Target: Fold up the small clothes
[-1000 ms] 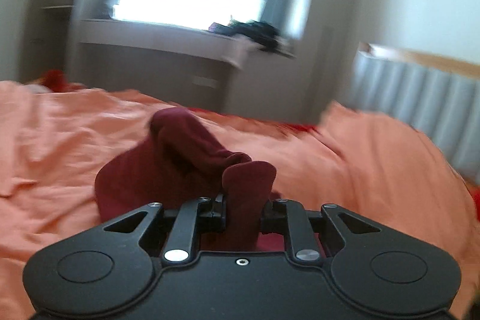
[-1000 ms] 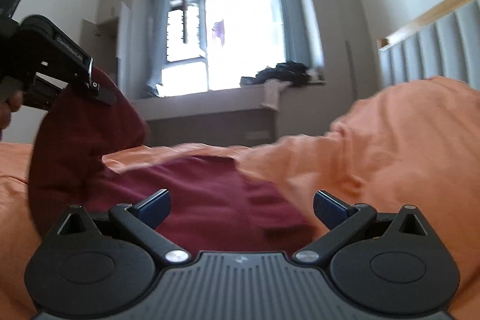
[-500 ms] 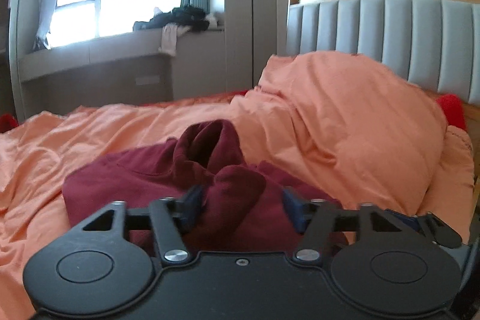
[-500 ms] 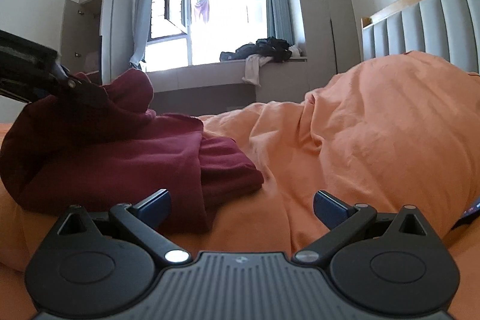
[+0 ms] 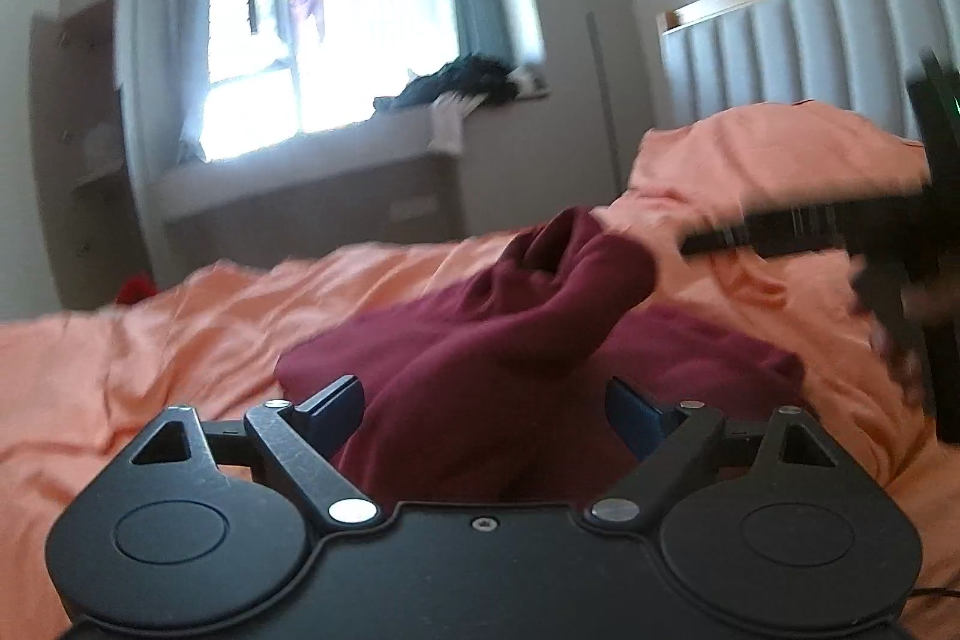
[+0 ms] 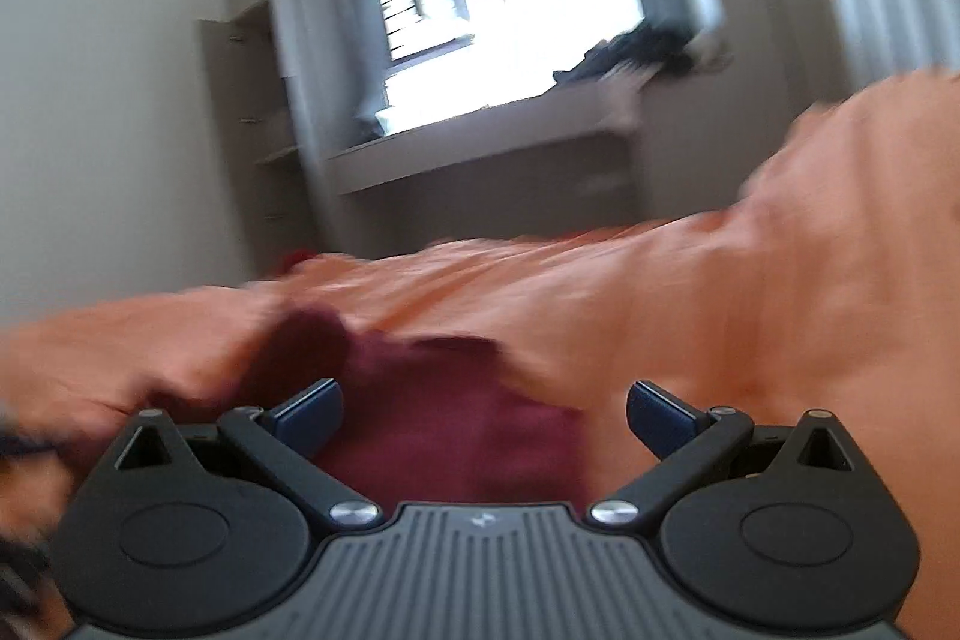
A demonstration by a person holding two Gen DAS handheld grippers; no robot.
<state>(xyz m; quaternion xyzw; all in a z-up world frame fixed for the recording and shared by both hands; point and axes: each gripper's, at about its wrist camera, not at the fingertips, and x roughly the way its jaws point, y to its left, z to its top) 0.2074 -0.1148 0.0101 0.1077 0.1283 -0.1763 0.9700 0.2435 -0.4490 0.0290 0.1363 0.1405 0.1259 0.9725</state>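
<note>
A dark red garment (image 5: 516,340) lies bunched on the orange bedspread (image 5: 150,352). My left gripper (image 5: 483,409) is open, its blue pads on either side of the garment's near fold, gripping nothing. My right gripper (image 6: 483,412) is open too, just above the same garment (image 6: 444,430); that view is blurred by motion. The right gripper also shows as a dark blurred shape at the right edge of the left wrist view (image 5: 888,232).
A heaped orange duvet (image 5: 780,160) rises at the right before a grey padded headboard (image 5: 810,40). A window ledge with dark clothes (image 5: 462,82) lies beyond the bed. A small red item (image 5: 135,287) sits at the far left edge.
My left gripper has opened and let go of the garment, which has dropped onto the bed. My right gripper has swung across, tilting and blurring its view.
</note>
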